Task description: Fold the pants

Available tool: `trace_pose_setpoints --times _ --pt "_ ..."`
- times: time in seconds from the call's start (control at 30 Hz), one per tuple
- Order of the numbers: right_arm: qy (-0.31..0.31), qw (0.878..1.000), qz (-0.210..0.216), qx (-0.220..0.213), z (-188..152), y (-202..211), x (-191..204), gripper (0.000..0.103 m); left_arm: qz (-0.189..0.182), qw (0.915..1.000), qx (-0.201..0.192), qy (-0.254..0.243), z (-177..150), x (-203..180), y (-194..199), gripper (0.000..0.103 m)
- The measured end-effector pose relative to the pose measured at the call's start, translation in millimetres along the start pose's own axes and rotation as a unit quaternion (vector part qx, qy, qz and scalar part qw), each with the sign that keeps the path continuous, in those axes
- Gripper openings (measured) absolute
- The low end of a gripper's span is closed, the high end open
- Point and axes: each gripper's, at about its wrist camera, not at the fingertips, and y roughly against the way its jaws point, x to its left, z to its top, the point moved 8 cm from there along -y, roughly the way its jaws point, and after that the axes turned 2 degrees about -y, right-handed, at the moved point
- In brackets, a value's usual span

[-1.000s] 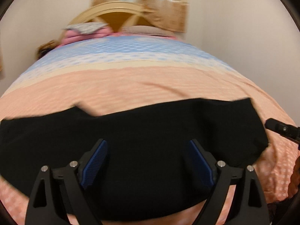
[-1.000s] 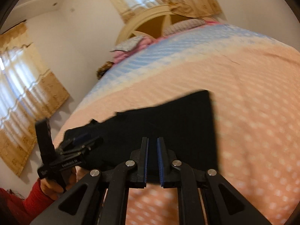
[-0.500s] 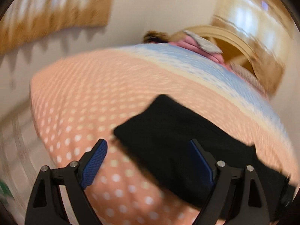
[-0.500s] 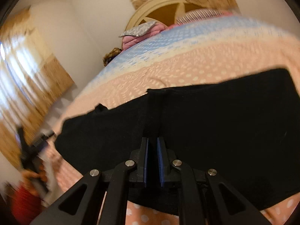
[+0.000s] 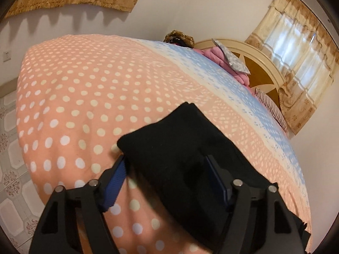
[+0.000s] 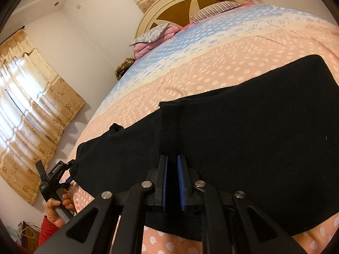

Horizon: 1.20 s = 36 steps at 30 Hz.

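Black pants point(image 6: 243, 148) lie spread across the bed point(image 5: 84, 89), on its pink dotted cover. The left tool point(image 5: 167, 177) is spread wide, its blue pads straddling one narrow end of the pants, left pad at the cloth's edge. The right tool point(image 6: 172, 180) is nearly pressed together over the pants by a vertical seam; whether cloth sits in the narrow gap, I cannot tell. Pillows point(image 6: 152, 35) sit by the headboard point(image 6: 169, 6).
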Motion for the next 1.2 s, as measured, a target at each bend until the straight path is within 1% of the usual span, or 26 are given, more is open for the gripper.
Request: trace_pose_setpoints --times 0.07,0.1,0.13,0.2,0.23,0.27,0.3,0.33,0.37,0.4,0.43,0.5,0.57,0.63,0.67,0.73,0.77,0.83,0.87,0.9,0.93,0.97,1.0,1.03,1.13,1.2 --pt "0.002 1.000 -0.001 -0.001 0.1 -0.1 -0.6 0.010 0.014 0.9997 0.004 -0.020 -2.8 -6.1 0.0 0.074" --pt "0.002 1.000 -0.001 -0.001 0.2 0.3 -1.0 0.010 0.014 0.9996 0.010 -0.022 -4.4 -9.2 0.6 0.074" --pt "0.002 1.000 -0.001 -0.002 0.3 0.5 -1.4 0.010 0.006 0.9998 0.014 -0.016 -5.1 -14.1 0.8 0.073" --pt "0.000 1.000 0.000 -0.002 0.3 0.8 -2.1 0.010 -0.013 0.9996 0.024 0.000 -4.3 -19.9 -2.2 0.061" --pt "-0.001 1.000 0.001 -0.002 0.5 1.2 -2.3 0.010 -0.014 0.9995 0.029 0.004 -3.7 -20.8 -5.0 0.049" --pt "-0.002 1.000 0.002 -0.002 0.4 1.5 -2.6 0.010 -0.008 0.9994 0.032 0.007 -3.0 -18.6 -7.4 0.039" --pt "-0.002 1.000 0.002 -0.002 0.1 1.5 -2.5 0.010 -0.005 0.9994 0.034 0.009 -2.7 -16.5 -8.2 0.033" --pt "-0.003 1.000 0.003 -0.001 0.4 1.8 -3.0 0.010 -0.003 0.9992 0.036 0.015 -2.1 -13.5 -7.9 0.023" --pt "-0.004 1.000 0.004 -0.002 0.0 1.4 -2.8 0.010 -0.011 0.9988 0.039 0.026 -1.6 -10.9 -6.6 0.020" --pt "-0.004 1.000 0.004 -0.002 0.0 1.6 -2.8 0.010 -0.026 0.9980 0.043 0.039 -0.1 -9.8 -5.6 0.018" --pt "-0.004 1.000 0.004 -0.003 -0.3 1.8 -2.8 0.010 -0.032 0.9976 0.045 0.042 -1.1 -9.6 -2.7 0.017" --pt "-0.002 1.000 0.003 -0.003 -0.6 1.9 -2.1 0.010 -0.029 0.9981 0.043 0.034 -0.9 -11.9 -0.9 0.015" --pt "-0.001 1.000 0.004 -0.003 -0.5 2.1 -2.0 0.010 -0.016 0.9990 0.038 0.017 0.0 -17.5 1.7 0.013" --pt "-0.005 1.000 0.007 -0.001 0.1 2.6 -2.2 0.010 -0.015 0.9997 0.015 -0.014 5.1 -31.7 13.5 0.012" --pt "-0.008 1.000 0.009 0.002 0.8 3.5 -2.1 0.010 -0.023 0.9992 0.002 -0.033 8.1 -42.4 20.4 0.012" --pt "-0.023 0.999 0.024 0.005 3.9 10.6 -1.8 0.010 -0.049 0.9955 -0.023 -0.078 13.8 -73.0 37.6 0.012" --pt "-0.025 0.999 0.031 -0.003 6.4 15.8 -1.2 0.010 -0.064 0.9926 -0.032 -0.098 13.7 -89.2 45.5 0.012" --pt "-0.020 0.999 0.034 -0.030 14.0 31.5 -0.7 0.010 -0.098 0.9821 -0.046 -0.154 5.8 -132.6 62.6 0.012" --pt "-0.018 0.999 0.034 -0.036 16.9 36.8 -0.9 0.010 -0.110 0.9774 -0.049 -0.174 1.1 -147.1 66.9 0.012" --pt "-0.018 0.998 0.036 -0.041 19.6 41.7 -1.5 0.010 -0.128 0.9700 -0.052 -0.200 -8.2 -167.1 73.5 0.012" --pt "-0.021 0.998 0.037 -0.046 23.1 47.9 -3.9 0.010 -0.155 0.9585 -0.052 -0.234 -24.4 -194.4 82.2 0.012" --pt "-0.024 0.998 0.036 -0.048 24.4 50.6 -5.9 0.010 -0.170 0.9515 -0.051 -0.252 -35.4 -207.6 86.9 0.012" --pt "-0.031 0.998 0.035 -0.052 26.3 55.4 -10.8 0.010 -0.189 0.9407 -0.047 -0.277 -50.7 -227.1 92.5 0.012" --pt "-0.035 0.997 0.035 -0.054 27.1 58.1 -13.5 0.010 -0.210 0.9279 -0.042 -0.305 -69.7 -246.9 97.7 0.012" --pt "-0.052 0.996 0.034 -0.064 28.9 69.5 -25.9 0.010 -0.259 0.8922 -0.017 -0.370 -125.6 -289.9 105.8 0.012" --pt "-0.061 0.995 0.030 -0.070 28.9 76.7 -35.3 0.010 -0.277 0.8727 -0.009 -0.402 -160.1 -306.3 109.7 0.012"
